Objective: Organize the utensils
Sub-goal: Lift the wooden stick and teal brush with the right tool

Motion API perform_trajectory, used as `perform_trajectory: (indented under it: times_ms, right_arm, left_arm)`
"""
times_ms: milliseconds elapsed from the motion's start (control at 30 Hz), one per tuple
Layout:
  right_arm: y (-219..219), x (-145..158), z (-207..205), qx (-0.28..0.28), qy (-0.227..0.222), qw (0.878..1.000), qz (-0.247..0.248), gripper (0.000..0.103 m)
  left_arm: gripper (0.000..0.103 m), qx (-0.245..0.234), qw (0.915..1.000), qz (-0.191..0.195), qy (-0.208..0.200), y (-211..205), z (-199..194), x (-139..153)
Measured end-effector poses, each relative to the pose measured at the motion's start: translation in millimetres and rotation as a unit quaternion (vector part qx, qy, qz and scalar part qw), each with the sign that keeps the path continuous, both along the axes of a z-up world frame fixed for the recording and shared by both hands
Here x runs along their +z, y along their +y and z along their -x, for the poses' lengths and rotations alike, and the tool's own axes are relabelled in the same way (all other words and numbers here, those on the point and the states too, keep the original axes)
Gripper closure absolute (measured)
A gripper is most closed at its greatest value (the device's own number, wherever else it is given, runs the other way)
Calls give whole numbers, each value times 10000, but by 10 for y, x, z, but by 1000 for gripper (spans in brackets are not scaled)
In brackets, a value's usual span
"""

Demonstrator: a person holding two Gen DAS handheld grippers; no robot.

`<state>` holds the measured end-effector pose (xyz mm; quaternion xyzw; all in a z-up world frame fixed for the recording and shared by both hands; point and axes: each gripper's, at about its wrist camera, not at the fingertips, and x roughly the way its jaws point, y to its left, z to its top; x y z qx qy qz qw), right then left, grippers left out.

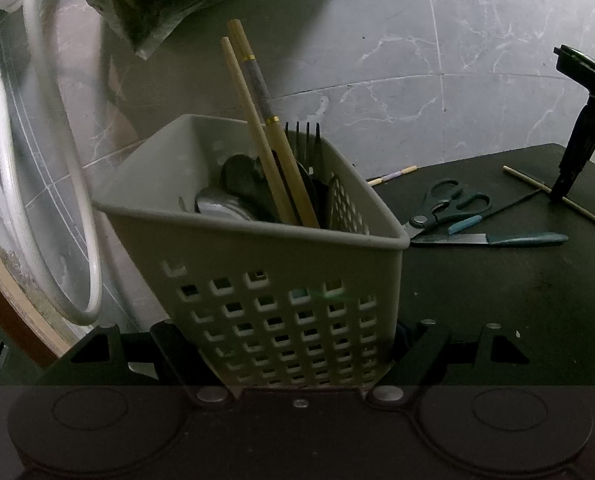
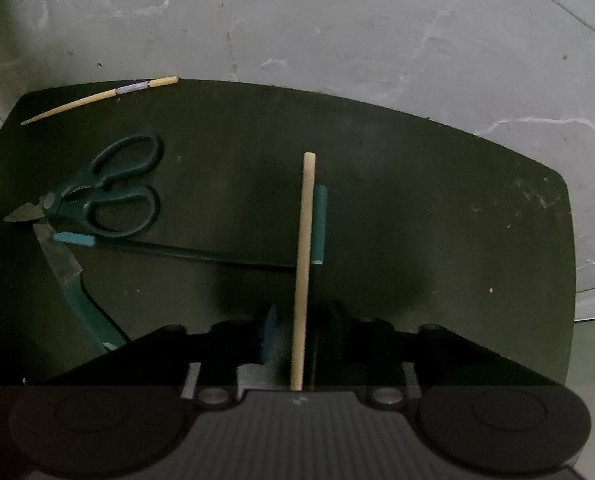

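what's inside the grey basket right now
Standing in the basket: two wooden chopsticks, a fork, and dark spoons or ladles. Lower parts are hidden by the wall, so the count is uncertain.

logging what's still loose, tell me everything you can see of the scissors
The scissors lie flat on the dark mat, free of both grippers. Two dark green plastic loop handles, short metal blades that look nearly closed. The blades point toward the knife, their tips meeting or overlapping its blade. A teal-ended chopstick lies against the lower handle loop.
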<state>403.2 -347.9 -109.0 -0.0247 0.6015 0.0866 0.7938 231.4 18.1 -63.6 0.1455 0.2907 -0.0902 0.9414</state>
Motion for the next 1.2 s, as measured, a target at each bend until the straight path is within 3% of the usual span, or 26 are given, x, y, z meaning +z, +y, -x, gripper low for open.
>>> perform_trajectory:
  times_ms: [100, 233, 333, 733, 1200]
  right_arm:
    - [-47, -16, 6, -134, -8, 9998, -124, 90]
    - [28, -20, 77, -94, -210, 9997, 63, 91]
    - [-67, -34, 150, -450, -382, 9980, -208, 90]
    - [-133, -64, 545, -815, -826, 9904, -756, 90]
    - [-6, 159, 1027, -952, -1747, 9707, -1350, 90]
  left_arm:
    - [22, 4, 10000, 16, -9, -3, 4, -3]
    - [22, -23, 10000, 17, -8, 3, -8, -6]
    - [22, -45, 10000, 0, -5, 7, -6, -8]
    - [22, -165, 9999, -30, 7, 13, -35, 12]
    - [22, -272, 9996, -28, -50, 32, -15, -2]
